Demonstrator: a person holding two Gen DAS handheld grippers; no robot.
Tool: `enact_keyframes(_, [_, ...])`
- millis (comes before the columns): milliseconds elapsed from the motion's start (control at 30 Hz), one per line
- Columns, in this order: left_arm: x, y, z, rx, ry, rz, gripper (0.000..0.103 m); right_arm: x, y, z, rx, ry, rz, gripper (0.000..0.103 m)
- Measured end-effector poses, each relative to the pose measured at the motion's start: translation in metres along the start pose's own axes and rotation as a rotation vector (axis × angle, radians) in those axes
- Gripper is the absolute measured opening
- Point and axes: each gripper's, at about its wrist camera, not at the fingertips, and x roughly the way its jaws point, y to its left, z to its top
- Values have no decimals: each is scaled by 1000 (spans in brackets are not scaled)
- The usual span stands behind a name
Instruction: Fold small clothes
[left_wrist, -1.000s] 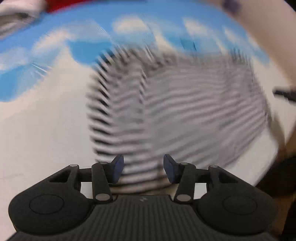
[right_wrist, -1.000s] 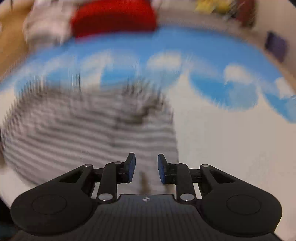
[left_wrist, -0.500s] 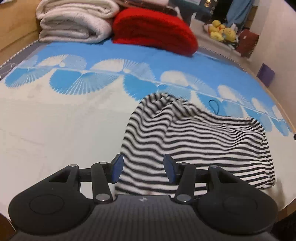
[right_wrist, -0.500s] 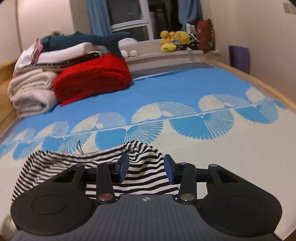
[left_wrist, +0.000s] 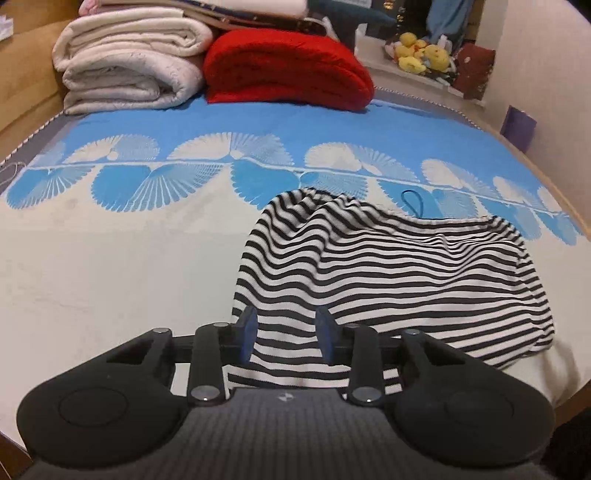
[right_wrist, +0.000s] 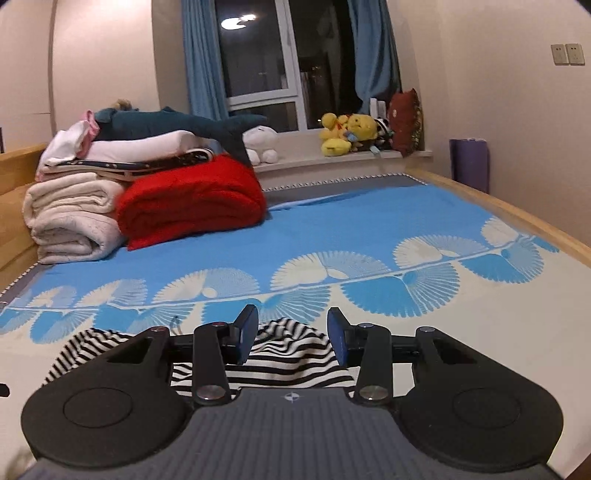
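A black-and-white striped garment lies bunched on the blue and cream bedspread, with a thin blue cord loop at its far edge. My left gripper hovers over its near left corner. Its jaws are closing, with the striped cloth seen below the gap and neither pad pressing on it. In the right wrist view the same garment sits low behind my right gripper. That gripper is open, raised above the cloth and pointing nearly level across the bed, with nothing held.
At the bed's far end sit a folded red blanket and stacked white blankets, with a shark plush on top. Yellow plush toys line the windowsill. A purple roll stands by the wooden bed frame.
Both grippers have drawn back from the garment and tilted upward, so more of the room shows. The left jaws have narrowed; the right jaws widened since the earliest frame.
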Motion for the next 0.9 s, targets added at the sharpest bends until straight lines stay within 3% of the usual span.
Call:
enact_keyframes(267, [-38, 7, -8, -54, -32, 13, 30, -25, 10, -12, 22, 9, 57, 43])
enact_keyframes(400, [-54, 17, -7, -157, -63, -55, 32, -29, 18, -20, -57, 9, 75, 43])
enact_keyframes(533, [-41, 12, -22, -157, -69, 3, 36, -21, 23, -29, -193, 28, -5, 43])
enact_keyframes(767, [10, -10, -58, -188, 49, 7, 38, -7, 6, -33, -205, 72, -28, 43])
enact_keyframes(900, [38, -12, -64, -289, 146, -24, 39, -1, -3, -32, -165, 94, -29, 43])
